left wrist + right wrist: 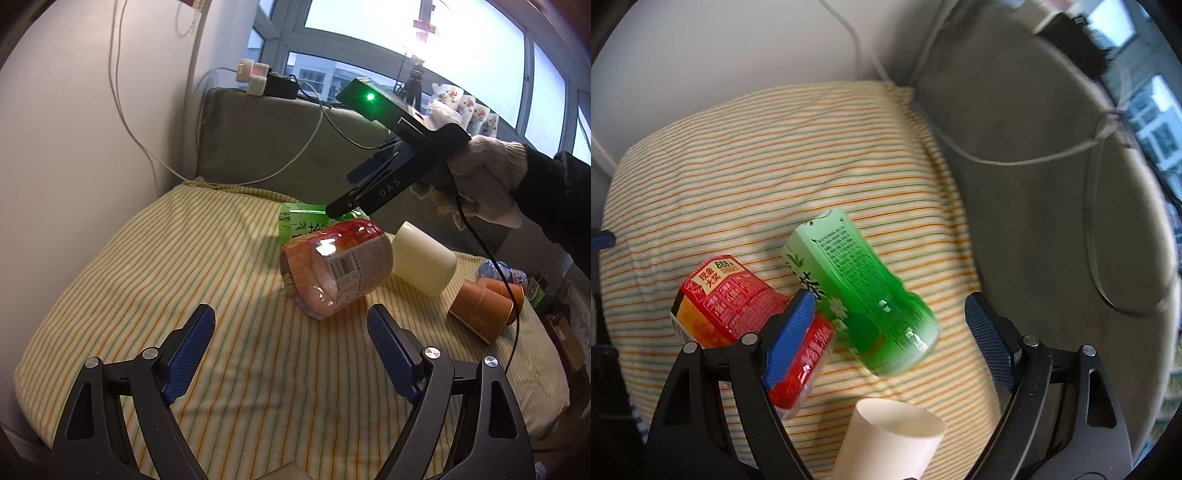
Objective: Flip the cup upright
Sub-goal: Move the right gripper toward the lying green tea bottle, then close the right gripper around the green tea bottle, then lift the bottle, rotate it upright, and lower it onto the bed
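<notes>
Left tool [290, 341] spread wide with nothing between, low over the striped bench [147, 266]; right tool [890, 319] also wide and holding nothing. Cream cup [423, 258] upside down just behind the red bottle [336, 266], green bottle [864, 295] beyond

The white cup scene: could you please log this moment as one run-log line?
white cup: on its side, ungrasped | right gripper: open, above green bottle | left gripper: open, short of red bottle | striped cloth

White cup [890, 439] below spread fingers [790, 339], green bottle [864, 299] between
</notes>
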`<move>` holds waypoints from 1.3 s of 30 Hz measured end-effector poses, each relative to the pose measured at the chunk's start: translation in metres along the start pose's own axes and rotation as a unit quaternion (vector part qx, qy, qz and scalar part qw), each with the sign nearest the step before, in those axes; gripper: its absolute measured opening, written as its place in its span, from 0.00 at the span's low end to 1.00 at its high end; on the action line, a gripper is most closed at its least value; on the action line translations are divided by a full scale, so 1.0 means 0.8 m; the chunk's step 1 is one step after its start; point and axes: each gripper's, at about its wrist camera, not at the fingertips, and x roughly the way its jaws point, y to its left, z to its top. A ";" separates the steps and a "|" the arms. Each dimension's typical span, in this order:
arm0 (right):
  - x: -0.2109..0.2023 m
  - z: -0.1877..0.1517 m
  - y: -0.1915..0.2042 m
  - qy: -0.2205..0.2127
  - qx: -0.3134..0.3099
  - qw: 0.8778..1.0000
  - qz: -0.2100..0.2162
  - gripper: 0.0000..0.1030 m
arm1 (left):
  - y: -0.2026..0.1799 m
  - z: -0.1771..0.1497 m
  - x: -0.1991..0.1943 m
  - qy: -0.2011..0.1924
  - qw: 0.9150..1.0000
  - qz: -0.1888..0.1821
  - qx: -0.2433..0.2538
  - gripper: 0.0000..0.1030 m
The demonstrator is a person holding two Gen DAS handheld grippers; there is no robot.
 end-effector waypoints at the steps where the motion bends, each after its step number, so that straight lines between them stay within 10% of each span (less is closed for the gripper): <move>1: 0.005 0.003 0.001 0.006 -0.009 1.000 0.007 0.84 | 0.002 0.000 0.001 0.000 1.000 0.000 -0.002 0.82; 20: 0.059 0.018 0.018 0.055 -0.042 0.998 0.008 0.69 | 0.009 -0.003 0.013 0.009 1.000 -0.001 -0.017 0.82; 39: -0.139 -0.037 -0.015 -0.084 0.124 0.987 -0.057 0.68 | -0.020 -0.005 -0.033 -0.020 1.000 -0.008 0.011 0.82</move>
